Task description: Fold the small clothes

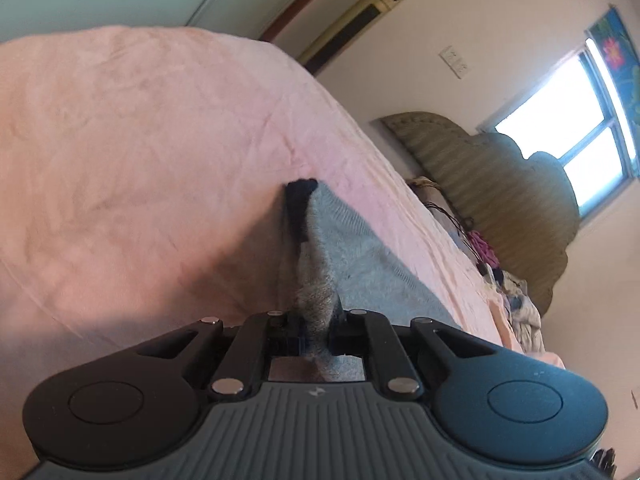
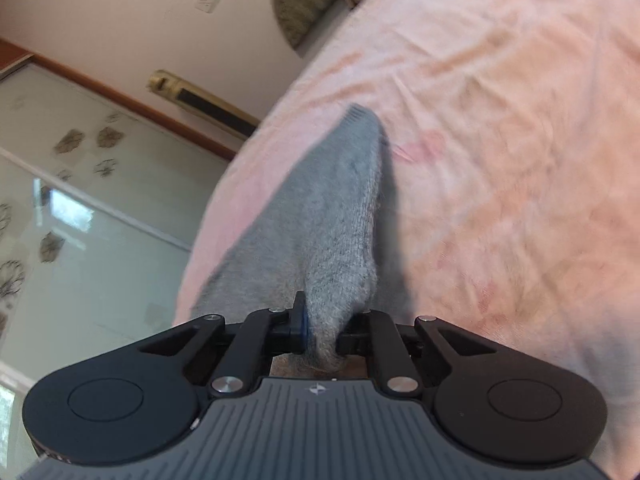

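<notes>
Both tongs are pinched narrow on the same grey sock [image 1: 352, 256]. The left gripper [image 1: 316, 320] clamps a bunched fold of it between its jaws; the right gripper [image 2: 320, 328] does the same, knit cloth squeezed between the pads.

Location of the sock: on the pink bedsheet [image 1: 140, 140], with the gripped ends lifted off the sheet and the remainder trailing down onto it.

Containers: no bin, basket or drawer visible in either view. The bed is the only bearing surface; besides the sock it carries a loose heap of mixed clothes [image 1: 516, 304] along its far edge, near the headboard [image 1: 500, 184].

Left wrist view only: the sock's dark tip [image 1: 298, 200], lying against the sheet; the clothes heap; a bright window [image 1: 568, 136]; the whole scalloped headboard.

Right wrist view only: the ribbed cuff [image 2: 360, 114] at the sock's far end; glass sliding doors with a flower pattern [image 2: 80, 200]; a small red mark on the sheet [image 2: 420, 148] just beside the sock.

Both views: wall switch plate [image 1: 454, 62] and a gold standing air conditioner [image 1: 360, 20].
</notes>
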`<action>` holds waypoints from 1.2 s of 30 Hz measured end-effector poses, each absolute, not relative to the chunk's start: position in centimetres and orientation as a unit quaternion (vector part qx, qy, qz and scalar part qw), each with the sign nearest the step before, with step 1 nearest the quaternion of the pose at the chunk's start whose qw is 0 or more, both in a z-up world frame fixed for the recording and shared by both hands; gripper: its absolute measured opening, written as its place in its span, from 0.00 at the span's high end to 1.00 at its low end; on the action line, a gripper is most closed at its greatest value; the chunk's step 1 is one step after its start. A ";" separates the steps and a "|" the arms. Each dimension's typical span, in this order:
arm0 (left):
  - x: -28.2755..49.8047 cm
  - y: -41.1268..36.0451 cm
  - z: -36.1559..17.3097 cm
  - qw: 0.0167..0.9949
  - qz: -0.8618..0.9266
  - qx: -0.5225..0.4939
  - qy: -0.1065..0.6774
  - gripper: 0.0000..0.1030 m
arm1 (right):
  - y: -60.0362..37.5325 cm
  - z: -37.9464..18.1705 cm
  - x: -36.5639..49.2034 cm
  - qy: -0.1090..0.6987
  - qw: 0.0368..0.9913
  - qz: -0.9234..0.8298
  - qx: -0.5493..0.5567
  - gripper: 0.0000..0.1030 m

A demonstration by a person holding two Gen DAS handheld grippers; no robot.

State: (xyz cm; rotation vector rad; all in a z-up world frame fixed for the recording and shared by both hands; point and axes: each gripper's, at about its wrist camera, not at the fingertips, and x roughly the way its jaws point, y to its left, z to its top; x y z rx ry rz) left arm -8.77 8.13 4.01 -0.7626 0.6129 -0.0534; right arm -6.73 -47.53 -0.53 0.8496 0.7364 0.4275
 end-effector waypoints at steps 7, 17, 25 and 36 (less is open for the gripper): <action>-9.1 9.1 0.9 0.891 -0.034 -0.294 0.345 0.85 | -48.7 -4.3 -9.0 0.394 0.813 0.196 0.382 0.79; -6.5 -0.4 9.0 0.981 0.039 -0.017 0.190 0.33 | -46.9 4.0 -5.7 0.266 0.895 0.179 0.311 0.23; 10.0 -7.4 2.3 0.920 -0.016 0.072 0.386 0.31 | -33.9 0.0 5.2 0.345 0.925 0.135 0.083 0.22; 8.5 -4.7 0.3 0.939 -0.014 0.061 0.337 0.15 | -37.2 1.6 4.1 0.305 0.937 0.152 0.074 0.15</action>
